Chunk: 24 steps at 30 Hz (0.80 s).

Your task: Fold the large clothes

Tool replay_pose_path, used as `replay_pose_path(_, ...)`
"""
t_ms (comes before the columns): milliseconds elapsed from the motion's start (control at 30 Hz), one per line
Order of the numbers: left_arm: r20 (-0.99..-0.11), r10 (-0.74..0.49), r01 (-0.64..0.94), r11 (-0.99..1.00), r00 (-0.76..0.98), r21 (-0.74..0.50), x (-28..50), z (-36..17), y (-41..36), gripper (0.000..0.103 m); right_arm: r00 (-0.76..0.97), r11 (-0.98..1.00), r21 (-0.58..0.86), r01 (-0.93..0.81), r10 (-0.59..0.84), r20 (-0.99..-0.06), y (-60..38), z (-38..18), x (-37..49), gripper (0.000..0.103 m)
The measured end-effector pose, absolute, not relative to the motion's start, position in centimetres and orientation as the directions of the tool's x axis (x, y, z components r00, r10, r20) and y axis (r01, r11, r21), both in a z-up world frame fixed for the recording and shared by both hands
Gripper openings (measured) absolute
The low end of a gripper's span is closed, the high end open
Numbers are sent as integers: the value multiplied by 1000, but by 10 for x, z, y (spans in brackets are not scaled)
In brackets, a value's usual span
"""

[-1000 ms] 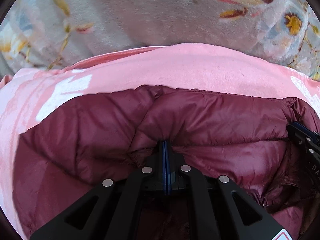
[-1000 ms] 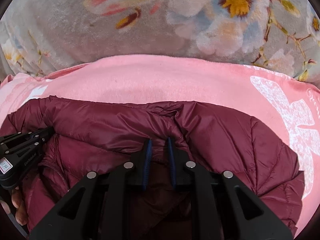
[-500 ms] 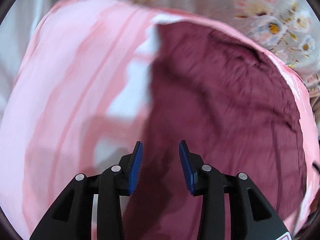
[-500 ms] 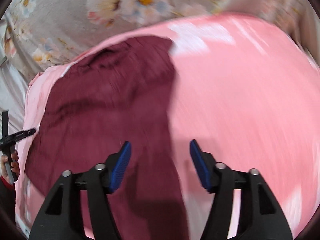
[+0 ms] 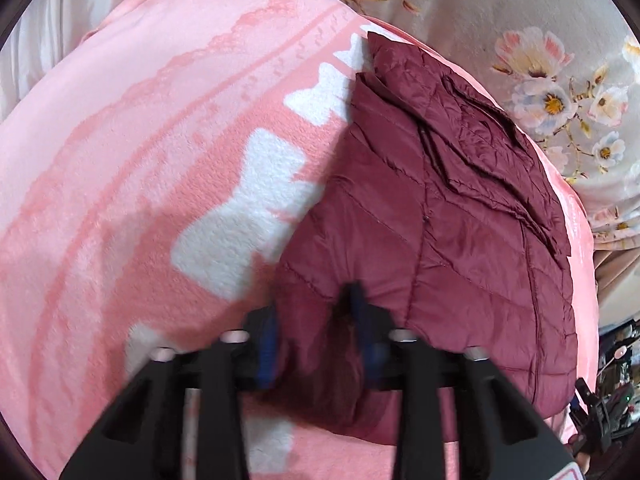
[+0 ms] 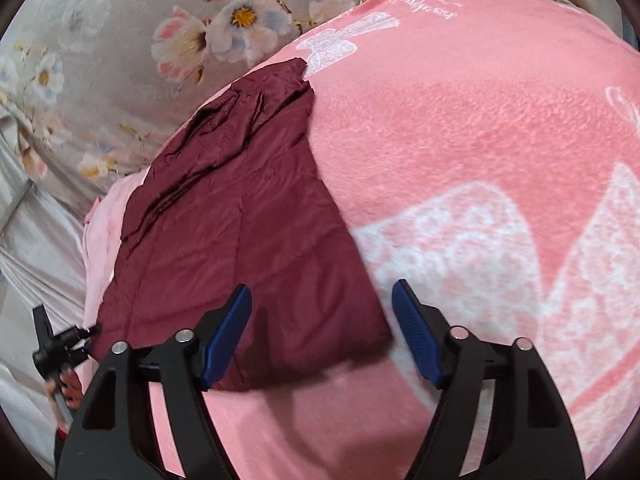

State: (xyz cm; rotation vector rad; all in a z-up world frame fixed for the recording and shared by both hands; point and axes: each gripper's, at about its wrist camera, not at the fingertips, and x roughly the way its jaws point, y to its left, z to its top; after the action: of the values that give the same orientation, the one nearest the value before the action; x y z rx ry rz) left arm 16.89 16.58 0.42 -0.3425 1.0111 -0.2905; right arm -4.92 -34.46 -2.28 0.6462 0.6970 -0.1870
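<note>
Blur smears my left gripper (image 5: pixel 316 332), so I can only partly read it: its jaws are closing with a bulge of the maroon puffer jacket (image 5: pixel 460 216) between the blue pads, and whether they already pinch I cannot tell. The jacket lies folded on the pink blanket (image 5: pixel 140 160), its near edge hidden behind the fingers. My right gripper (image 6: pixel 322 332) stands wide but closing over the jacket's corner (image 6: pixel 240 240), pads clear of the cloth.

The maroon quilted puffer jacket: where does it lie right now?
The maroon quilted puffer jacket lies folded flat on the pink fleece blanket, right of centre in the left wrist view and left of centre in the right.
</note>
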Motion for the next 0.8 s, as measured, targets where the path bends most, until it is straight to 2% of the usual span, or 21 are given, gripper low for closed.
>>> replay_pose_path(33,-769,-393,79,908,504,-412,166,7,164,8,753,789,494,364,62,-655,-341,-25,-46,37)
replay_pose_path(67,-768,-391,78,909,507,-410,163,9,163,4,750,788,503,354,82,-656,-338,-26,-43,24)
replay_pose_path(100,-765,-389,85,910,512,-406,159,13,162,4,755,788,508,347,86,-650,-334,-23,-45,13)
replay_pose_path(133,-760,-389,93,911,521,-402,153,18,162,3,759,794,502,344,79,-646,-331,-20,-48,8)
replay_pose_path(400,-709,-475,207,876,521,-435,78,63,191,2,846,853,459,248,40,-532,-311,45,-135,4)
replay_pose_path(500,-664,-536,237,838,521,-491,28,83,219,2,884,883,422,206,18,-468,-296,80,-193,4)
replay_pose_path(633,-561,-593,285,791,578,-542,-32,134,249,1,935,901,407,150,4,-355,-281,130,-243,4)
replay_pose_path(800,-481,-557,336,816,677,-470,-31,192,232,1,971,908,403,113,-16,-237,-283,181,-230,4)
